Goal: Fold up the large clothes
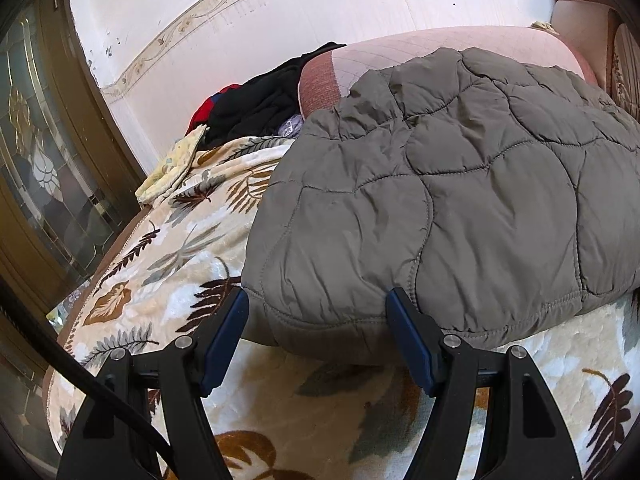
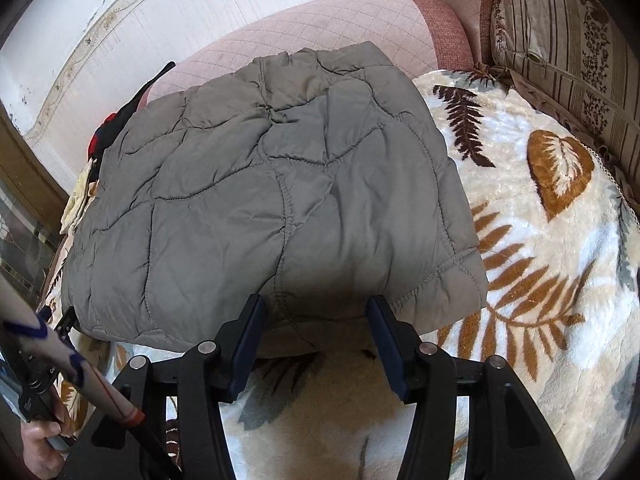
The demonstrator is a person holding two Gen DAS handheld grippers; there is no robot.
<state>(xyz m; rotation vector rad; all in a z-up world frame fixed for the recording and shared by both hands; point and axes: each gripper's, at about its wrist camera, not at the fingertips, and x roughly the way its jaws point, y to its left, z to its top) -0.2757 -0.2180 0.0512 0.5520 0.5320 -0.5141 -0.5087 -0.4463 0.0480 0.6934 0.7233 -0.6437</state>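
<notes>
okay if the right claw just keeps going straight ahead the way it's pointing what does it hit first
Most likely the near hem of the grey quilted jacket. The right claw is open, with that edge sitting between its tips above the leaf-print blanket; exact depth is unclear.

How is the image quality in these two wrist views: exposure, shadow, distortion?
Left wrist: wall blown out near the top, strong fisheye curvature, grey quilted jacket sharp. Right wrist: a dark shadow on the jacket's near hem, leaf-print blanket bright but detailed.

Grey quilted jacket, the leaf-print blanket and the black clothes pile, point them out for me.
grey quilted jacket (image 2: 280, 200): right wrist view, middle of its top panel.
leaf-print blanket (image 2: 560, 240): right wrist view, bare patch right of the jacket.
black clothes pile (image 1: 264, 104): left wrist view, pile's centre.
</notes>
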